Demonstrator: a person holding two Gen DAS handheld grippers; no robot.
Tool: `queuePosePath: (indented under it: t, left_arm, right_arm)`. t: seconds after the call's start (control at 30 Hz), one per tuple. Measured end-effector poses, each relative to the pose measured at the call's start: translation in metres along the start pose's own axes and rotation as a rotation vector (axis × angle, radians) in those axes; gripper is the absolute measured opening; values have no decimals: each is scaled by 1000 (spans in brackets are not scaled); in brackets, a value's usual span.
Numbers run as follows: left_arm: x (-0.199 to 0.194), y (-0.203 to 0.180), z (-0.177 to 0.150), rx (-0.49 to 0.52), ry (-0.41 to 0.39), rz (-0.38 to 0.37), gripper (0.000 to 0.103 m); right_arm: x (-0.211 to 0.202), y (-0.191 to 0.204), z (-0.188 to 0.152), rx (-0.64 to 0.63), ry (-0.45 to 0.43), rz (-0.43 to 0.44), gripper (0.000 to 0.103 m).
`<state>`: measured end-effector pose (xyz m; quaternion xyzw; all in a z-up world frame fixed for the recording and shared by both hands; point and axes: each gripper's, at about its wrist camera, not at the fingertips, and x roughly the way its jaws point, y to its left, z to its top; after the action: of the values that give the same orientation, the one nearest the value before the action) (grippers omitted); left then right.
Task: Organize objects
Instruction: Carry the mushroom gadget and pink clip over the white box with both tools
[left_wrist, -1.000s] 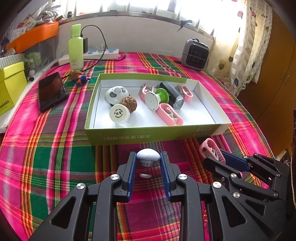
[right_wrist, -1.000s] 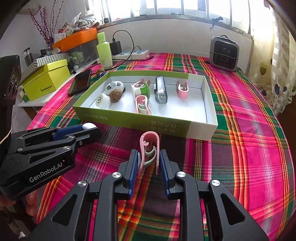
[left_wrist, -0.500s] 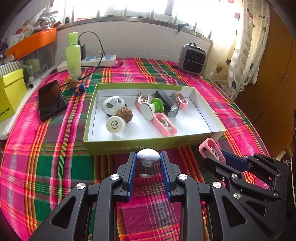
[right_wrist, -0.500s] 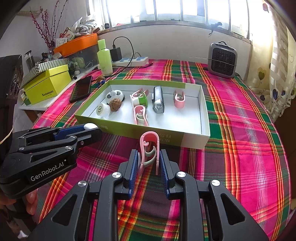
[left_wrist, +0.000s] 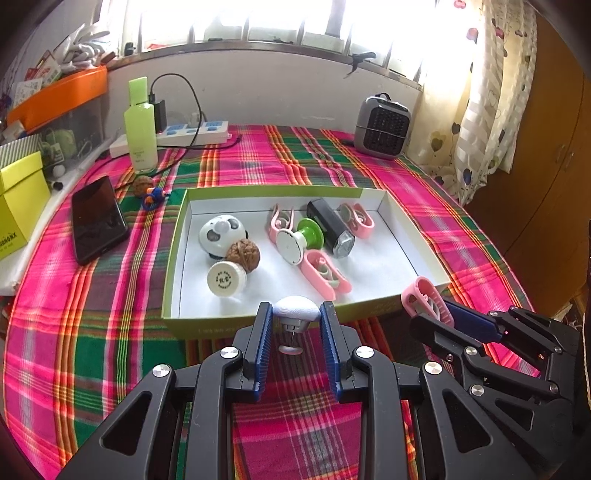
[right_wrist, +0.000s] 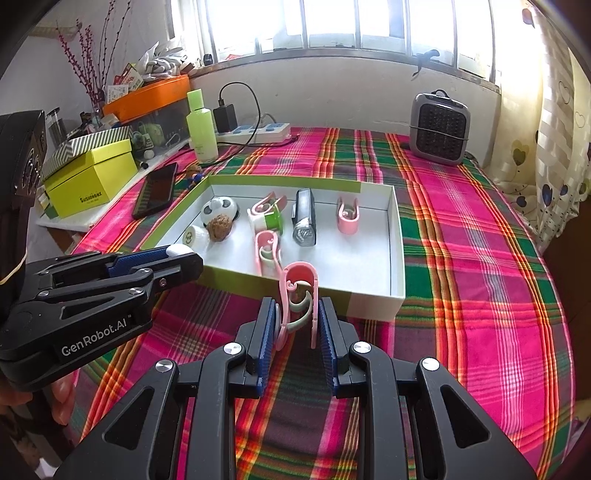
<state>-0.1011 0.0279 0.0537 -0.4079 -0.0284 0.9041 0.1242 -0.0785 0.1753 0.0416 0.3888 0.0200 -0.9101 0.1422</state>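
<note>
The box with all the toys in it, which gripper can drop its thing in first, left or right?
Probably the left. The left gripper holds the white knob right at the box front wall. The right gripper, shut on the pink clip, looks about as near, so it is close.

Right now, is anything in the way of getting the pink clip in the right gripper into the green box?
Only the box's near wall. The right gripper holds the pink clip just short of it, at about rim height. Beyond the wall another pink clip lies left of the path; the white floor to its right is bare.
</note>
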Motion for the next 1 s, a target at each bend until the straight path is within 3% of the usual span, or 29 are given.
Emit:
queuePosePath:
  t: [1.0]
  left_arm:
    - [34,12,27,-31,24,23,24]
  right_arm:
    - [36,-27,40,38,28,15,25]
